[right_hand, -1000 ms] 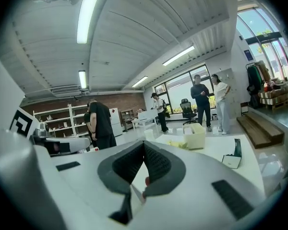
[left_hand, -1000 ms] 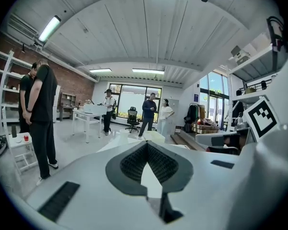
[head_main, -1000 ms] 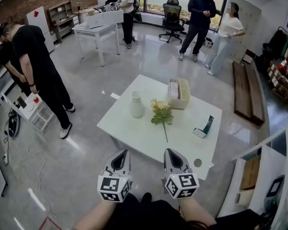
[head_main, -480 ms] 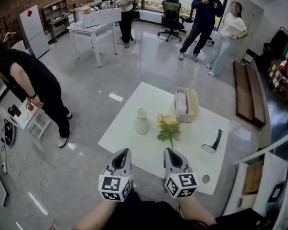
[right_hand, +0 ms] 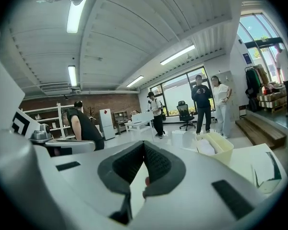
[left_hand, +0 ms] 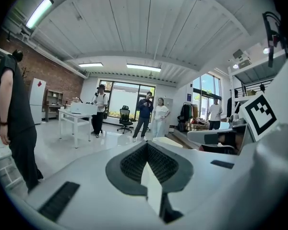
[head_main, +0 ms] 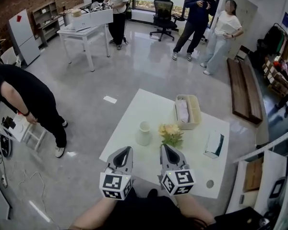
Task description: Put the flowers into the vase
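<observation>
Task is only starting: the flowers are lying on the counter and the vase is standing without them.

The left gripper (head_main: pixel 126 149) and right gripper (head_main: pixel 163 146) are hanging side by side over the near edge of the white counter (head_main: pixel 151 102), each with its ribbed dark fingers pressed together on nothing. The flowers (head_main: pixel 171 132), a soft cream-yellow bunch with green leaves, are lying near the counter's middle, just beside the vase (head_main: pixel 144 133) on its right and apart from it; their stem is hiding behind the right gripper. The vase, smooth, white and round-bodied with a narrow neck, is standing upright. Judging from this, grasping, lifting and threading the stem into that narrow mouth are all remaining. A pale box-shaped basket (head_main: pixel 198 113) is sitting towards the far right corner.
</observation>
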Tool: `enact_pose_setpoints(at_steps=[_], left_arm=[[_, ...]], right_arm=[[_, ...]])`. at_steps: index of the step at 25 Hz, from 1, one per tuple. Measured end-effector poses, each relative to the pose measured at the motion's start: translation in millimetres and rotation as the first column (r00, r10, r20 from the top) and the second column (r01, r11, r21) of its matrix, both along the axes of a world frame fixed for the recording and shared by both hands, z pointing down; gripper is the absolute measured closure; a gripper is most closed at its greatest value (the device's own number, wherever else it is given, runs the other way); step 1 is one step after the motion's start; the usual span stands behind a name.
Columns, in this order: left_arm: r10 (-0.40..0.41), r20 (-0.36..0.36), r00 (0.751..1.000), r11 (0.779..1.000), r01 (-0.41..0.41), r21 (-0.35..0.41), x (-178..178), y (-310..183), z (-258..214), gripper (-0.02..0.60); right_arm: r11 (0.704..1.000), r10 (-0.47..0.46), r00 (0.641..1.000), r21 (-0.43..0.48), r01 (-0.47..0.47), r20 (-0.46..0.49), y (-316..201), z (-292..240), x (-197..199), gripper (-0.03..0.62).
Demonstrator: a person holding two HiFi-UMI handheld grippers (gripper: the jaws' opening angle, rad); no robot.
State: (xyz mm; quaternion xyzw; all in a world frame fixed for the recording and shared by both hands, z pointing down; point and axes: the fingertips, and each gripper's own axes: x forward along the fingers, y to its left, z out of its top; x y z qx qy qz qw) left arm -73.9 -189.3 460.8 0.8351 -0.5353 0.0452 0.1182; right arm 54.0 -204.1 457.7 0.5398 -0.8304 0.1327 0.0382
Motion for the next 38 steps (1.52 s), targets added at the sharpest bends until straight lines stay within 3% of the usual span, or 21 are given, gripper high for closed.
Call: enact_pose_setpoints(at_steps=[16,19,22,24,25,27,29,32,34,38], left_arm=[[0.033,-0.007,0.999,0.998,-0.033,-0.045,26.1,-16.9,13.6,0.578],[0.037,-0.007,0.999,0.998,-0.037,-0.057,26.3,-20.1,17.4,0.578],[0.042,-0.009,0.999,0.996,-0.043,-0.072,27.7,-21.7,23.1,0.578],[0.043,-0.011,0.999,0.996,-0.044,-0.081,28.1,-23.0,26.0,0.578],[0.044,-0.011,0.999,0.995,-0.045,-0.085,28.2,-23.5,26.9,0.578],[0.048,-0.01,0.999,0.995,-0.049,-0.09,29.4,-24.1,28.2,0.578],[0.053,-0.008,0.999,0.994,-0.053,-0.092,30.8,-24.2,29.1,0.578],[0.053,-0.009,0.999,0.994,-0.053,-0.097,30.2,-23.9,29.7,0.578],[0.052,-0.007,0.999,0.993,-0.052,-0.105,28.0,-24.0,31.3,0.578],[0.047,-0.005,0.999,0.992,-0.047,-0.115,24.5,-22.4,33.8,0.578]], right_arm=[[0.999,-0.025,0.999,-0.044,0.024,-0.024,-25.2,7.6,12.2,0.592],[0.992,-0.052,0.998,-0.116,0.048,-0.033,-35.6,29.2,25.0,0.592],[0.964,-0.1,0.992,-0.256,0.076,-0.083,-47.8,69.3,47.4,0.591],[0.922,-0.151,0.982,-0.374,0.1,-0.11,-56.4,100.4,60.3,0.589],[0.894,-0.179,0.977,-0.433,0.112,-0.116,-60.0,116.6,65.7,0.493],[0.831,-0.22,0.966,-0.545,0.11,-0.139,-66.2,150.0,79.1,0.472],[0.752,-0.258,0.952,-0.653,0.09,-0.165,-68.5,184.1,94.2,0.476],[0.603,-0.338,0.927,-0.794,0.079,-0.164,-62.5,227.3,108.3,0.476],[0.515,-0.376,0.914,-0.854,0.07,-0.151,-57.5,248.9,111.7,0.474],[0.421,-0.402,0.903,-0.906,0.035,-0.151,-58.7,274.7,112.9,0.474]])
